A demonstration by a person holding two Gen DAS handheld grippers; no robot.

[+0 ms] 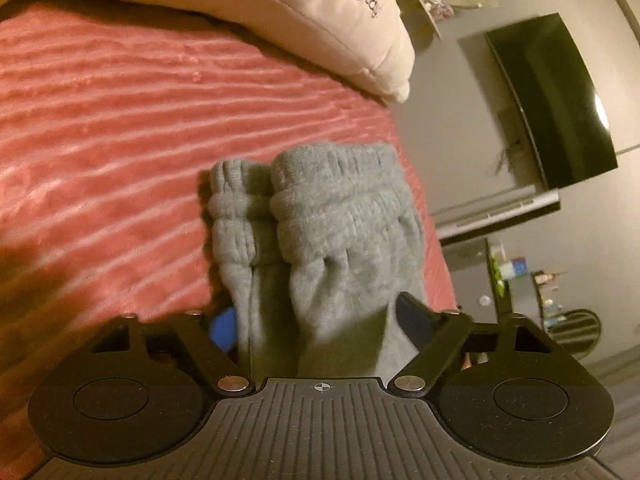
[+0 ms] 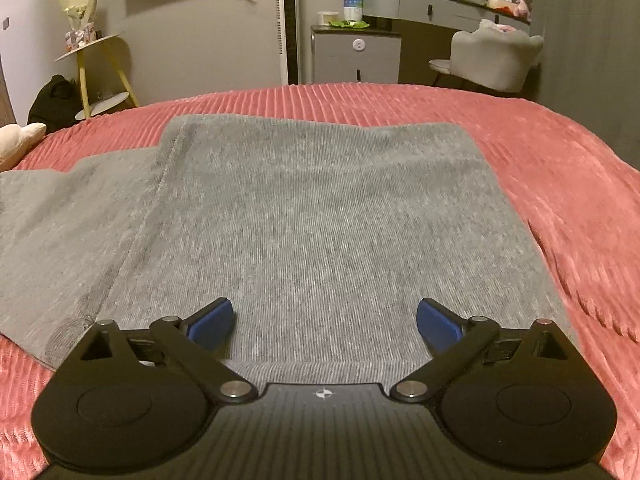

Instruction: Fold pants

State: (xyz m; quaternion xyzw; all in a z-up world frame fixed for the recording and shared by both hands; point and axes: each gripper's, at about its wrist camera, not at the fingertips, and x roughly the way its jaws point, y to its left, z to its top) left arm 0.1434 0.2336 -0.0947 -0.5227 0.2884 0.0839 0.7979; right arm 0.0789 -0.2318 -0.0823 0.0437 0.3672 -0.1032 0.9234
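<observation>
The grey sweatpants (image 2: 304, 216) lay flat on the red ribbed bedspread (image 2: 560, 184), their long axis running leftward from the folded panel toward the cream pillow (image 2: 20, 140); the left gripper (image 1: 316, 320) was clamped on the two ribbed cuffs (image 1: 320, 200), holding the leg ends bunched and lifted above the bedspread, the cloth filling the gap between its blue fingers (image 1: 224, 328); the right gripper (image 2: 326, 320) hovered low over the near edge of the folded panel, its fingers (image 2: 438, 324) spread wide with only fabric beneath them, gripping nothing. Judging by this, the coming fold turned on carrying the cuffs along that long axis toward the panel; the left gripper already had the moving end, while the right stood nearer the panel to pin or receive it.
</observation>
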